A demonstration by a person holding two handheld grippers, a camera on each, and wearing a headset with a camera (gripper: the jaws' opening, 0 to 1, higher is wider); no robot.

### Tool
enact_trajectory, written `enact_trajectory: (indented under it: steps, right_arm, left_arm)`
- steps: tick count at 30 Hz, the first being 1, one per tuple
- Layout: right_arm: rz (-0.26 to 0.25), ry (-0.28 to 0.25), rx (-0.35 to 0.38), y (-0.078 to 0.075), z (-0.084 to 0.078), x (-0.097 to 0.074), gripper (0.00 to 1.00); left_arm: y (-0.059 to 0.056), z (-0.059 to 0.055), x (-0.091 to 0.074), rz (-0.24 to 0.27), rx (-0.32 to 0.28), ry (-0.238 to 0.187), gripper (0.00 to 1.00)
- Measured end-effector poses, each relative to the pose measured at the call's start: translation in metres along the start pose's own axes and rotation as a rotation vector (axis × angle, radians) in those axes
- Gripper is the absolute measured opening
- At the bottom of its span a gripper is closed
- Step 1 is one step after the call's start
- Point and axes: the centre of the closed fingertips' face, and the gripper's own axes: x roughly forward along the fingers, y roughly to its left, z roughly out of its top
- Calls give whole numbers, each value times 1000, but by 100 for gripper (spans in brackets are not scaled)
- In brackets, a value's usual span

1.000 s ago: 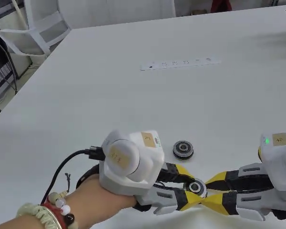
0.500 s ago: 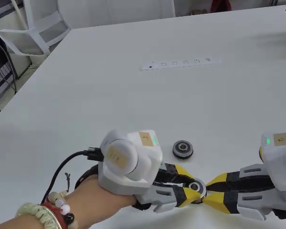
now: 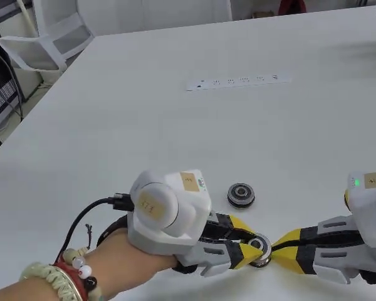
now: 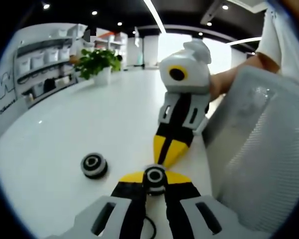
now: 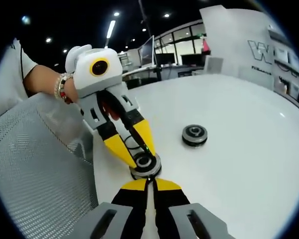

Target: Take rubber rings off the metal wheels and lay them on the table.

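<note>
Two metal wheels, two grippers; the free wheel [image 3: 240, 195], round, its dark rubber ring [image 4: 84, 169] on, lies flat on the smooth white table [image 3: 144, 125] at eleven o'clock from the held wheel [image 3: 259, 243]; the left gripper [image 3: 250, 246] is clamped on that one from nine o'clock; the right gripper [image 3: 274, 248], jaws together, meets its rim from three o'clock; whether they pinch rubber is hard to make out.

Bright ceiling strip lights [image 4: 151, 12], soft shadows; fisheye warp at edges
</note>
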Motion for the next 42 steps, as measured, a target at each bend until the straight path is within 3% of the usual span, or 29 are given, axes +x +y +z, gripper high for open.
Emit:
enact_trajectory:
  steps: [4, 11, 15, 18, 20, 23, 26, 28, 32, 42]
  right_arm:
    - [16, -28, 149, 0, -2, -1, 0]
    - [43, -4, 181, 0, 1, 1, 0]
    - [58, -25, 352, -2, 1, 1, 0]
    - [138, -57, 662, -1, 3, -1, 0]
    - [160, -104, 773, -4, 4, -3, 0]
    - [159, -104, 739, -2, 4, -4, 0]
    - [179, -105, 812, 0, 6, -4, 0]
    - [202, -149, 849, -1, 13, -6, 0]
    - [228, -176, 873, 1, 15, -8, 0]
    - [259, -179, 919, 1, 19, -9, 0]
  left_arm:
    - [0, 0, 0, 2, 3, -7, 15]
    - [-1, 1, 0, 5, 6, -21, 15]
    - [0, 1, 1, 9, 4, -24, 15]
    - [0, 1, 1, 9, 0, -28, 15]
    - [0, 1, 1, 10, 1, -30, 15]
    - [1, 1, 1, 13, 0, -32, 15]
    - [1, 0, 1, 12, -9, -41, 14]
    - [2, 0, 1, 15, -12, -43, 15]
    - [2, 0, 1, 19, -15, -49, 15]
    - [4, 1, 2, 33, -17, -56, 14]
